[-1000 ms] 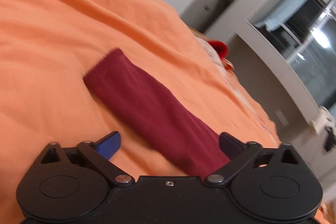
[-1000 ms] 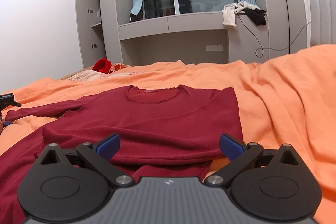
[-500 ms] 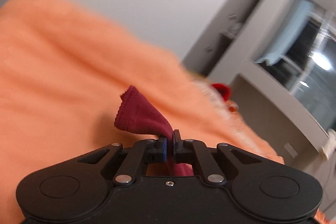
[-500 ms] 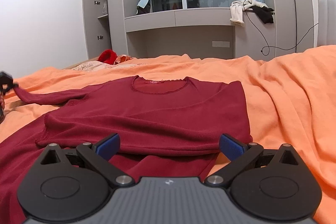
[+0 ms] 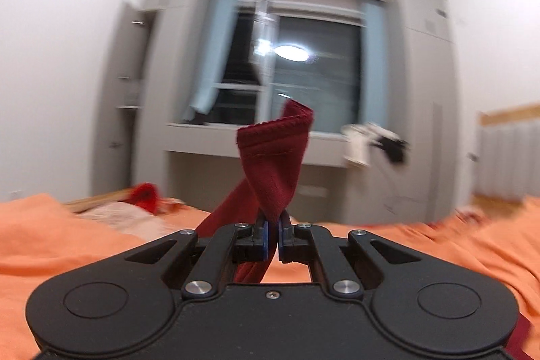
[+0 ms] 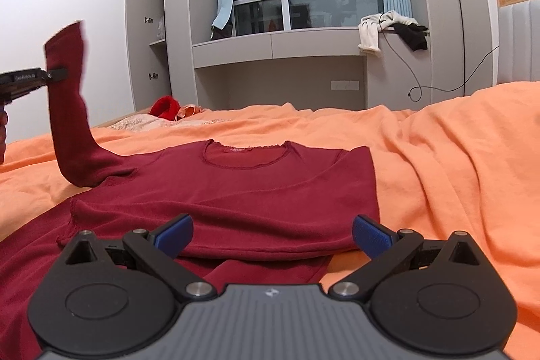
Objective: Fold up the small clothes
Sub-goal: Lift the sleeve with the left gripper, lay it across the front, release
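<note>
The dark red top (image 6: 256, 188) lies flat on the orange blanket (image 6: 455, 157), neckline facing the window, and it's already partly folded: the right side is turned in so that edge runs straight, and the bottom hem sits doubled over a lower layer near the camera. Knit looks soft and slightly fuzzy, with a raw, wavy trim around the collar. The sleeve (image 5: 273, 164) on the left is lifted off the bed, standing up with the cuff flopping over the top, scalloped stitching showing along its edge. The left gripper (image 5: 272, 238) has its jaws pressed together on that sleeve just below the cuff. The right gripper (image 6: 272, 235) hovers over the hem with its blue pads (image 6: 173, 233) spread wide, nothing between them. There's a small tag (image 6: 240, 150) inside the collar but the writing is too tiny to read.
</note>
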### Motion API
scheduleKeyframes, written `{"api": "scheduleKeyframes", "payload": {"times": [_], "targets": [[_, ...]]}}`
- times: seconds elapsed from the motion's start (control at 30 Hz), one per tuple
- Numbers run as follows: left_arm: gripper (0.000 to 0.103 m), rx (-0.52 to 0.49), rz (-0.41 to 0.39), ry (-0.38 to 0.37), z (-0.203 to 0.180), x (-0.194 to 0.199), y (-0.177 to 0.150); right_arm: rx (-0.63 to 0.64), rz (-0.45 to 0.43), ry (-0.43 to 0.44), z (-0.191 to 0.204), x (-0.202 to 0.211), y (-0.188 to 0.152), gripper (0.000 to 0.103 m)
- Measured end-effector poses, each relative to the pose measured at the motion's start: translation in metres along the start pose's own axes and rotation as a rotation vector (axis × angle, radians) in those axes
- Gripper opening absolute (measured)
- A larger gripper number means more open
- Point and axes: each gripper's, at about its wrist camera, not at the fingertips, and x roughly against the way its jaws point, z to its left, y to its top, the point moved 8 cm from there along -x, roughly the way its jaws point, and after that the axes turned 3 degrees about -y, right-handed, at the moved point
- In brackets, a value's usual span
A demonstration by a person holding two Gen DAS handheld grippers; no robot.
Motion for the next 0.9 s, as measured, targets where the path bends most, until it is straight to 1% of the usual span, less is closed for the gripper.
{"api": "scheduleKeyframes", "payload": {"times": [0.1, 0.2, 0.27, 0.33, 0.47, 0.53, 0.57, 0.63, 0.67, 0.7, 0.73, 0.77, 0.8, 0.83, 0.9], "targets": [[0.005, -0.068, 0.032, -0.067, -0.05, -0.002, -0.02, -0.007, -0.005, -0.006, -0.002, 0.001, 0.001, 0.103], [0.005, -0.168, 0.069, -0.152, -0.096, -0.002, -0.044, -0.007, -0.004, -0.009, -0.003, 0.001, 0.002, 0.103], [0.005, -0.246, 0.111, -0.21, -0.124, 0.002, -0.066, -0.003, 0.0, -0.012, -0.002, 0.001, 0.001, 0.103], [0.005, -0.322, 0.152, -0.256, -0.147, 0.015, -0.093, 0.001, 0.004, -0.016, -0.002, 0.001, 0.001, 0.103], [0.005, -0.424, 0.245, -0.334, -0.16, 0.035, -0.149, 0.006, 0.011, -0.018, -0.001, -0.001, 0.0, 0.103], [0.007, -0.451, 0.285, -0.364, -0.16, 0.037, -0.165, 0.01, 0.012, -0.018, 0.0, -0.002, 0.0, 0.103], [0.008, -0.459, 0.301, -0.378, -0.161, 0.044, -0.17, 0.013, 0.014, -0.017, 0.001, -0.003, 0.001, 0.103], [0.015, -0.452, 0.323, -0.411, -0.161, 0.048, -0.174, 0.019, 0.017, -0.015, 0.003, -0.005, 0.0, 0.103], [0.016, -0.438, 0.329, -0.425, -0.159, 0.05, -0.174, 0.022, 0.019, -0.014, 0.003, -0.006, 0.0, 0.103], [0.021, -0.415, 0.337, -0.446, -0.156, 0.05, -0.174, 0.025, 0.021, -0.012, 0.004, -0.007, 0.0, 0.103], [0.031, -0.402, 0.343, -0.473, -0.156, 0.052, -0.172, 0.027, 0.022, -0.011, 0.005, -0.007, 0.0, 0.103], [0.038, -0.385, 0.348, -0.522, -0.156, 0.055, -0.172, 0.031, 0.023, -0.009, 0.005, -0.009, 0.0, 0.103], [0.051, -0.367, 0.353, -0.579, -0.155, 0.058, -0.171, 0.034, 0.023, -0.008, 0.007, -0.01, 0.0, 0.103], [0.061, -0.36, 0.356, -0.611, -0.155, 0.062, -0.171, 0.039, 0.021, -0.008, 0.008, -0.01, 0.0, 0.103], [0.066, -0.347, 0.339, -0.664, -0.15, 0.066, -0.167, 0.048, 0.019, -0.005, 0.012, -0.012, 0.001, 0.103]]}}
